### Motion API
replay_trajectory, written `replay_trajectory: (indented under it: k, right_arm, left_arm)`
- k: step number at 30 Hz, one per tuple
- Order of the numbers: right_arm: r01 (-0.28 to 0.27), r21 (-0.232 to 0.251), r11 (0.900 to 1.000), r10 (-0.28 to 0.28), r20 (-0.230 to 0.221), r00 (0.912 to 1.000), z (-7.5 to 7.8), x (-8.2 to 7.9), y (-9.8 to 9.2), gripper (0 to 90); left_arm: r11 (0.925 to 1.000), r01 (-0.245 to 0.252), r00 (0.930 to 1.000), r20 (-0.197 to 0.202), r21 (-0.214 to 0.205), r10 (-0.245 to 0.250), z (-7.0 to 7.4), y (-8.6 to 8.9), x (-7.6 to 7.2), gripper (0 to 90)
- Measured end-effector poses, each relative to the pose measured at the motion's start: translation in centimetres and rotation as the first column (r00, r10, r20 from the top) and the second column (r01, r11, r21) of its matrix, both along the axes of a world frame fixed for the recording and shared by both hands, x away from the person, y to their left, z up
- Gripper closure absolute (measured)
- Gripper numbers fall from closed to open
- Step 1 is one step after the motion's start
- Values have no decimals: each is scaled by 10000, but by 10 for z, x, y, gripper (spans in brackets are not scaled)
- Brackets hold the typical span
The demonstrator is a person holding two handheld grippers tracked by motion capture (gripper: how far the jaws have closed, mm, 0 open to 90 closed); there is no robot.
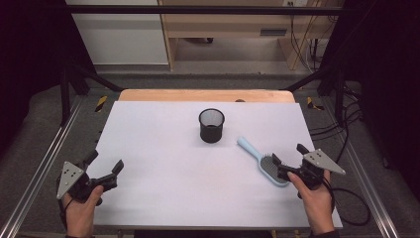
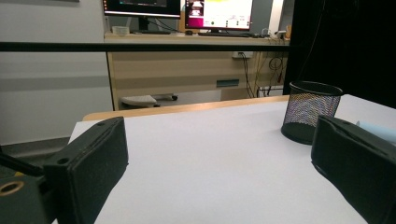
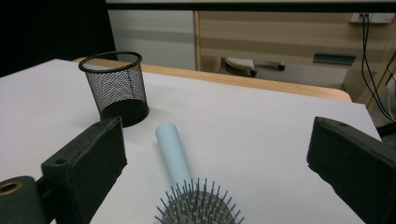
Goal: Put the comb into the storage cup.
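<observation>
The right gripper (image 1: 288, 159) has its jaws spread wide and holds nothing; in the right gripper view the bristled head of the hairbrush (image 3: 187, 186) lies between them, bristles up, touching neither jaw. Its pale blue handle runs straight ahead from the jaws toward the black mesh cup (image 3: 114, 87), which stands upright beyond and a little toward the left jaw, apart from the handle's tip. Nothing lies between the jaws and the brush.

The left gripper (image 1: 105, 166) also has its jaws wide apart and empty, with bare table between them. From it the mesh cup (image 2: 307, 111) stands well ahead, just past the right jaw.

The table (image 1: 163, 163) is covered in a white sheet, with a wooden edge showing at its far side. Beyond it are a black rail, a wooden desk with monitors (image 2: 180, 11), and hanging cables.
</observation>
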State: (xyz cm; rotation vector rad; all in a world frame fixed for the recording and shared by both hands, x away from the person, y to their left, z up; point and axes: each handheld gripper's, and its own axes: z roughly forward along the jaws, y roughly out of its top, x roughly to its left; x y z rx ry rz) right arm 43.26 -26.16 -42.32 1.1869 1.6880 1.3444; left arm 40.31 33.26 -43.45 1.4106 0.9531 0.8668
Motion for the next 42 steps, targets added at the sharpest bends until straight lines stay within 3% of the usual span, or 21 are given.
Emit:
replay_trajectory:
  k: [5, 6, 7, 8, 13, 16, 19, 25, 28, 29, 33, 38, 40, 42]
  right_arm:
    - [139, -337, 9993, -151, -375, 9992, 20, 15, 32, 77]
    - [77, -405, 9991, -96, -471, 9988, 26, 22, 46, 81]
    - [77, -405, 9991, -96, -471, 9988, 26, 22, 46, 81]
    - [91, -649, 9978, -126, -532, 9985, 31, 31, 62, 95]
    - [222, -773, 9968, -293, -914, 9954, 39, 53, 91, 119]
    - [582, -812, 9950, -664, -1029, 9925, 41, 71, 108, 158]
    - [1032, -676, 9924, -1115, -1333, 9848, 37, 85, 116, 203]
    - [1970, -960, 9757, -2138, -2201, 9518, 19, 108, 118, 362]
    - [2334, -846, 9687, -2474, -2561, 9344, 10, 115, 115, 503]
    - [2334, -846, 9687, -2474, -2561, 9344, 10, 115, 115, 503]
    - [2259, -856, 9704, -2411, -2857, 9275, 3, 124, 116, 649]
    - [2086, -815, 9746, -2240, -3441, 9118, -7, 133, 118, 793]
    - [1957, -919, 9764, -2160, -3752, 9014, -11, 137, 120, 839]
    - [1825, -1043, 9777, -2090, -3892, 8971, -15, 139, 122, 868]
  left_arm:
    - [9999, 144, 9999, -2, 21, -144, 0, -3, 0, 42]
    - [9999, 156, 9999, 4, 20, -156, 0, -3, 0, 42]
    - [9999, 169, 9999, 12, 36, -169, 1, -3, 0, 42]
    - [9998, 178, 9998, 13, 36, -178, 1, -3, -1, 42]
    - [9999, 150, 9999, 14, -13, -150, 0, 0, -2, 42]
    - [9999, 124, 9999, -4, -90, -124, 0, 1, -1, 44]
    - [9998, 184, 9998, 31, -114, -184, 2, 0, 1, 45]
    - [9994, 349, 9994, 56, 22, -349, 3, -6, 2, 45]
    - [9991, 405, 9992, 26, 97, -406, 3, -7, 2, 45]
    - [9991, 399, 9992, 14, 105, -399, 2, -7, 2, 45]
    - [9994, 350, 9994, -18, 53, -350, 1, -5, 1, 45]
    - [9996, 277, 9996, 1, 14, -277, 1, -2, 2, 46]
    - [9993, 365, 9993, 5, 30, -365, 1, -3, 2, 46]
    - [9992, 402, 9992, 13, 60, -402, 2, -5, 3, 46]
